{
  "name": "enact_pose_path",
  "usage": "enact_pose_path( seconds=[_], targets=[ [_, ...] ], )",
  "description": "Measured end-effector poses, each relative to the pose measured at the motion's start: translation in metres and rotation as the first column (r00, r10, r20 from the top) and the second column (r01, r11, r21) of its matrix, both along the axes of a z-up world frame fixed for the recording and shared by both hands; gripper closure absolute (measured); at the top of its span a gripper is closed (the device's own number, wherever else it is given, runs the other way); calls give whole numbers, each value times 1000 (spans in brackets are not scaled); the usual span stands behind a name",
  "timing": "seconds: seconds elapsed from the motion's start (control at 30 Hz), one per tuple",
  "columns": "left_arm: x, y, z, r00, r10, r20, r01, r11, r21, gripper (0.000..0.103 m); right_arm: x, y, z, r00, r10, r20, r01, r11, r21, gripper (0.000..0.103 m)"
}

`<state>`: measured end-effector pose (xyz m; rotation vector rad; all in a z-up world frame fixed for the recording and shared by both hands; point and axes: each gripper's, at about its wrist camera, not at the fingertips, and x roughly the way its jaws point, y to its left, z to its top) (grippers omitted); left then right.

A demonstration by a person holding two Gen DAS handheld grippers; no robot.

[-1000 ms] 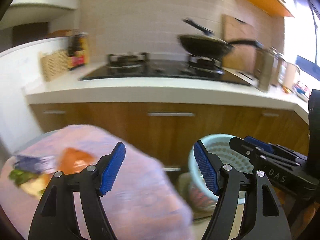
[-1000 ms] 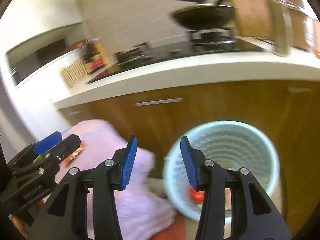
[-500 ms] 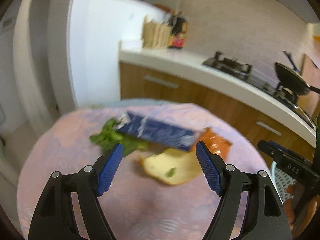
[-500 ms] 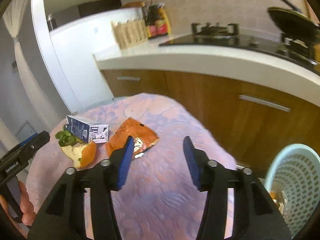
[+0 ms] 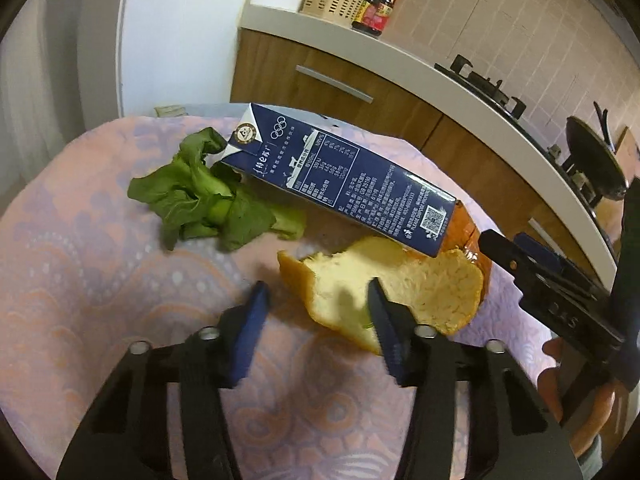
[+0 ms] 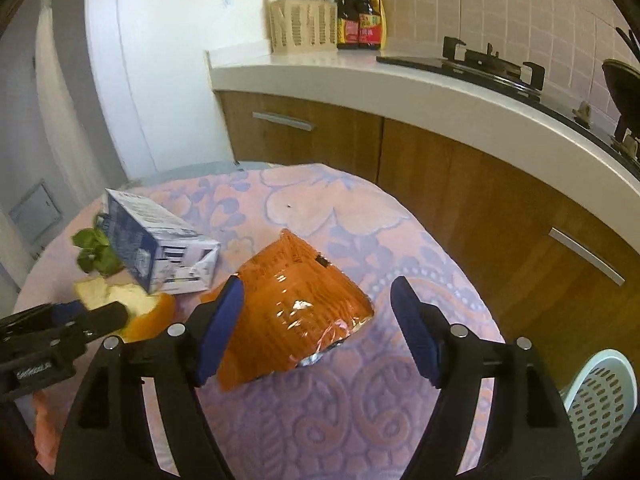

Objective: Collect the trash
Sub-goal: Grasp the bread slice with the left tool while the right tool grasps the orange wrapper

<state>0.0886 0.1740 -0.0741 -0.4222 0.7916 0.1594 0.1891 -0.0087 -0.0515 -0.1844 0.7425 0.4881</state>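
**Two grabs lining up, each with its own way to miss**

Left wrist view: the left gripper (image 5: pixel 316 312) has just been closing its jaws to a narrow gap, and they straddle the near edge of the orange peel (image 5: pixel 384 292) without pressing on it. The peel lies on the cloth-covered counter (image 5: pixel 80 272), its far side tucked under the blue milk carton (image 5: pixel 344 188), with the green leaves (image 5: pixel 204 204) just beside. Likely trouble: the curled rind is springy and thin at its rim, so the pads may pinch only the edge and let it slip; lifting it may also tip the carton resting on it. A low pinch could catch the cloth too.

Right wrist view: the right gripper (image 6: pixel 316 324) has just been opening its jaws, and they stand wide on either side of the orange snack bag (image 6: pixel 292 304), not touching it. The bag lies flat and slick, so closing jaws may slide over the foil or bunch up cloth instead. The white basket (image 6: pixel 596 400) sits low at the right, well apart, so a weak grip could drop things on the way.
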Motion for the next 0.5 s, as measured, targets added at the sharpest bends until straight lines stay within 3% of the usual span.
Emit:
enact_pose_path(
  seconds=[0.03,0.07,0.3,0.33,0.37,0.4,0.43,0.47,0.5],
  targets=[
    [2,-1,-2,1000,-6,-4,6,1000,-4,78,0,2,0,1000,7,4,-7,1000,-5,31],
    [2,-3,-3,1000,-5,-12,5,1000,7,82,1,5,-2,1000,13,2,-13,1000,-16,31],
    [-7,-13,3,1000,0,12,0,999,55,93,4,25,-18,997,54,-63,-61,990,-127,34],
    [-10,-15,4,1000,-1,15,1,998,55,94,4,27,-19,996,59,-71,-68,988,-136,43],
    [-14,-16,6,1000,-5,19,4,999,54,94,4,28,-21,995,64,-79,-75,987,-144,44],
    [-18,-17,9,1000,-9,22,7,999,53,95,4,29,-21,994,71,-83,-83,986,-144,54],
    [-23,-18,11,1000,-9,26,8,999,53,95,2,30,-22,990,97,-100,-110,985,-137,71],
    [-26,-18,13,1000,-11,29,9,999,53,96,0,31,-22,991,97,-87,-109,984,-144,72],
    [-31,-19,15,999,-13,33,12,999,53,96,-3,30,-21,992,103,-76,-114,983,-144,81]
  ],
)
